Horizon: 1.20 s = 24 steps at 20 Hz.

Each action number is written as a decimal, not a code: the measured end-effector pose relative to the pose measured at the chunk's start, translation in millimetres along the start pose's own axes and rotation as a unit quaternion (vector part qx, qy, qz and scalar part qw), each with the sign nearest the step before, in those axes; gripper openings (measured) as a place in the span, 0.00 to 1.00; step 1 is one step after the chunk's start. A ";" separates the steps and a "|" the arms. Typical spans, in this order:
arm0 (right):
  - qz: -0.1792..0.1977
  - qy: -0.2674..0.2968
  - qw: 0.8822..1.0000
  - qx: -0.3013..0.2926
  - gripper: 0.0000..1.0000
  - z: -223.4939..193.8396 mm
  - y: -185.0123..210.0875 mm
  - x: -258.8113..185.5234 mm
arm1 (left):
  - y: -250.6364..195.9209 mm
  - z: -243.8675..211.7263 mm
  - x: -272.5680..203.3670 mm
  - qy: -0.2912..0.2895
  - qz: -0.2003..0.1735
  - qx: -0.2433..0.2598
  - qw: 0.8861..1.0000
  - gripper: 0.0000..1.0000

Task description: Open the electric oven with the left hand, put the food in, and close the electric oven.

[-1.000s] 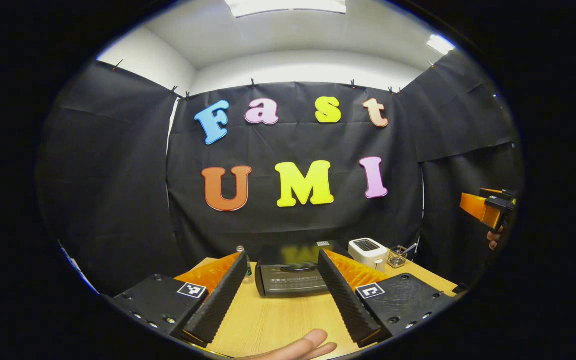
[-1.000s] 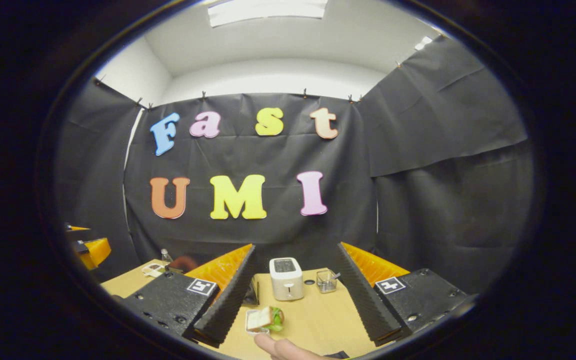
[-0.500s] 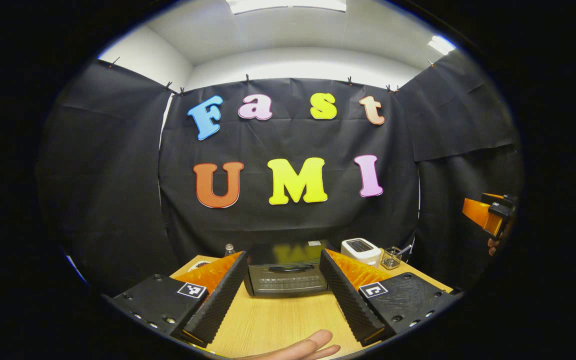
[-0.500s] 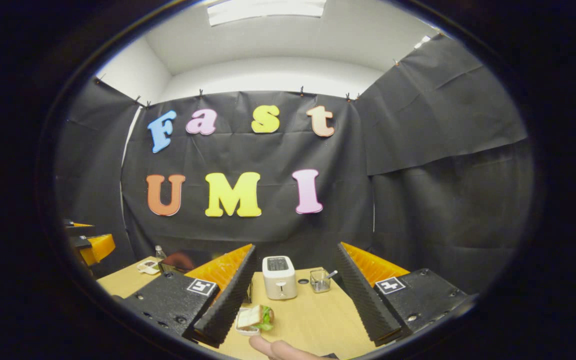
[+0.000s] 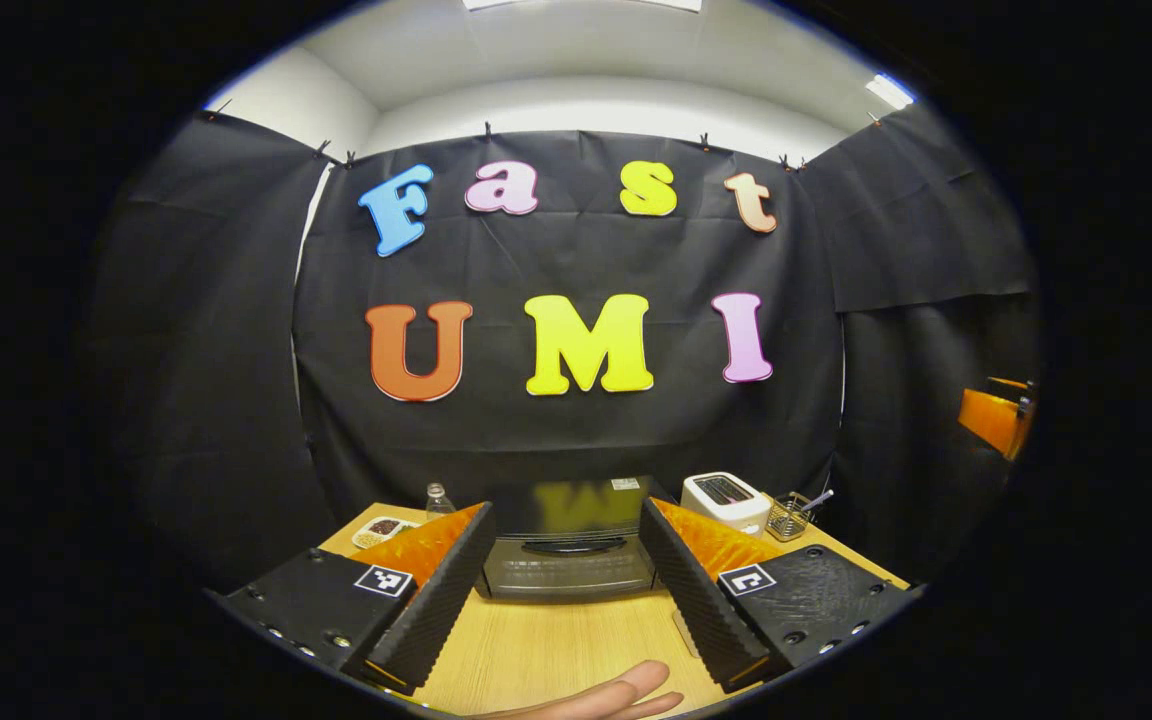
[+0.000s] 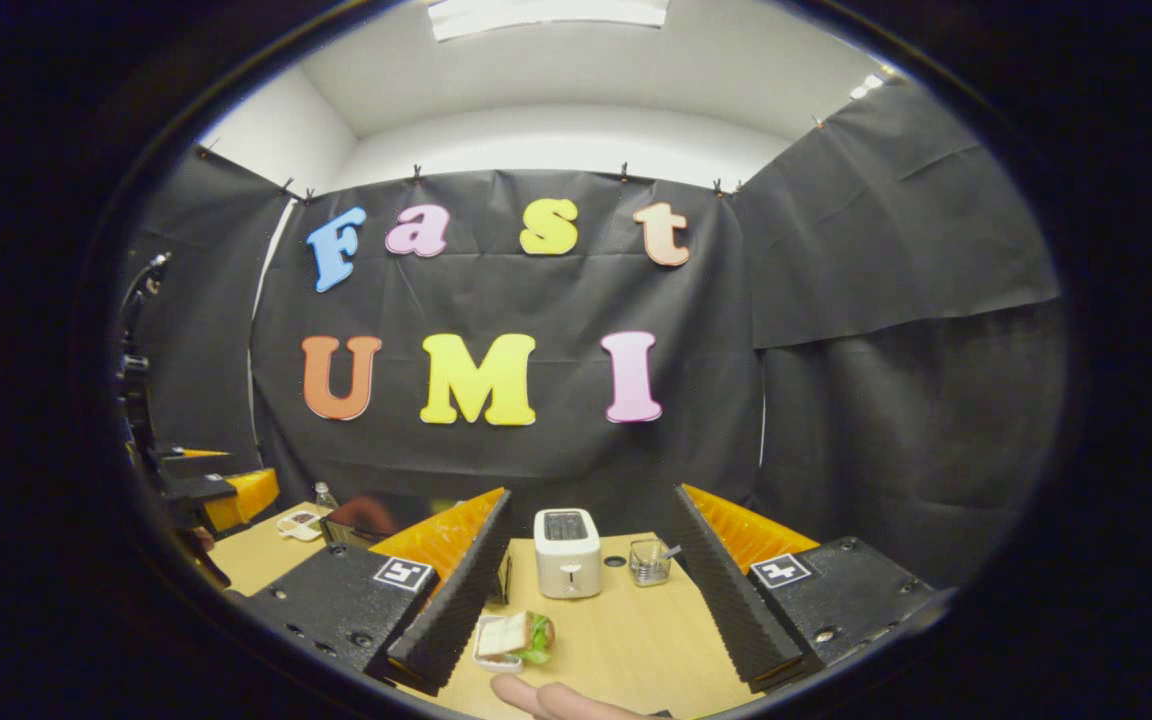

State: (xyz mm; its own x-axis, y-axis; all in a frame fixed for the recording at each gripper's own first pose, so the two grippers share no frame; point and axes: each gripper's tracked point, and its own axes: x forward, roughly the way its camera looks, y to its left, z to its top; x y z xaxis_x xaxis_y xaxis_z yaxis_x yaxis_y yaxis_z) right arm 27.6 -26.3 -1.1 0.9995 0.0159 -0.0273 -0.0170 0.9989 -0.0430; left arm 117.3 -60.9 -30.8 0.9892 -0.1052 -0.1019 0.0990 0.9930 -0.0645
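Electric oven (image 5: 564, 550) partly hidden behind left gripper (image 5: 564, 590) fingers (image 5: 433, 600).

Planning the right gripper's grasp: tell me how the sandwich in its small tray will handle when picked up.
The sandwich looks soft and layered, bread over green leaf, so squeezing would probably squash it. The layers may slide apart if tilted. Its shallow white tray seems light and would likely skid across the smooth wooden table when nudged.

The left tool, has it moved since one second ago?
Yes. The left tool has moved toward the oven, which fills more of the gap between the fingers.
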 end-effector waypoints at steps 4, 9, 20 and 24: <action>0.004 -0.003 1.000 0.007 0.89 -8.4 -2.1 8.2 | 9.3 -31.9 63.4 0.036 0.012 0.000 0.999 0.95; 0.010 0.005 1.000 0.012 0.89 -22.5 -7.0 24.9 | 4.9 -70.8 129.8 0.086 0.015 -0.002 0.996 0.95; 0.009 0.001 1.000 0.008 1.00 -40.0 -16.3 39.7 | -15.9 -148.2 211.3 0.174 0.021 0.026 0.984 0.88; 0.006 -0.001 1.000 0.007 1.00 -42.1 -19.9 41.4 | -12.0 -168.1 220.2 0.200 0.023 0.013 0.979 0.99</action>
State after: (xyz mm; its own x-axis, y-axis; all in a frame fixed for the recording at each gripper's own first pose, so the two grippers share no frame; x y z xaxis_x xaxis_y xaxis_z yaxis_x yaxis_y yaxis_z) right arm 68.3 -47.3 -43.5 0.9993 0.0279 -0.0260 -0.0287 0.9992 -0.0284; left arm 315.7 -105.0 -219.3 0.8717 -0.0678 -0.4853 0.0632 0.9977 -0.0258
